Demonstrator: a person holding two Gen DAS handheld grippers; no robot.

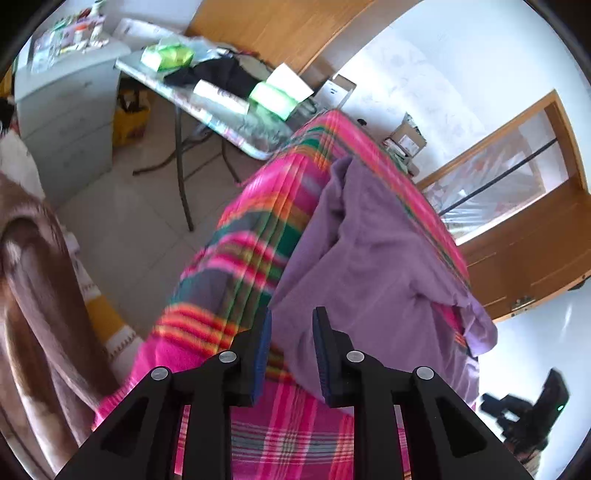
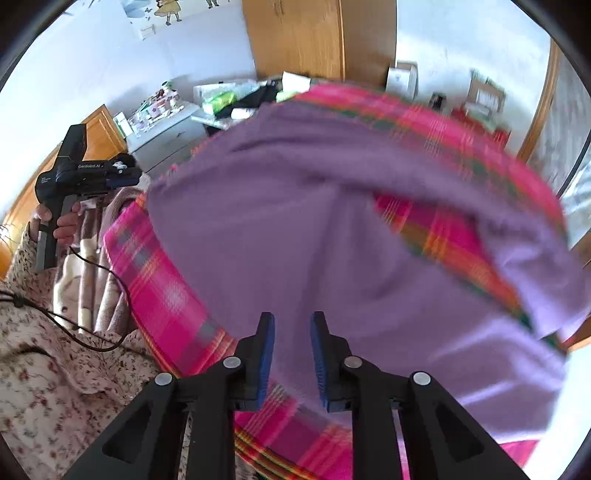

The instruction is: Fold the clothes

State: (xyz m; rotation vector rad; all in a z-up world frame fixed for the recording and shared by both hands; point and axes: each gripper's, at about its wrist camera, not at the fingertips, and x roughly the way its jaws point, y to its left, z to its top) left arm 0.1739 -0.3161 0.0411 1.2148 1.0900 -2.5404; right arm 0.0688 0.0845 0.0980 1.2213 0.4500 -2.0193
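Both fingers apart, angled down.

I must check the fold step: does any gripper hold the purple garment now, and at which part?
Nothing is held. The left gripper and the right gripper are both open above the purple garment, with a visible gap between the pads.

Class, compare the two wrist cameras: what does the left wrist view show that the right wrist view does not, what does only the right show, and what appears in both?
Only the left wrist view shows the folding table's legs, the tiled floor and a yellow bag beneath the table.

Only the right wrist view shows a floral sleeve, the hand gripping the left gripper's handle, and a wall picture.

Both show the purple garment lying on the pink plaid blanket, and a wooden wardrobe. In each view, the camera's own gripper has its jaws apart, nothing between them.
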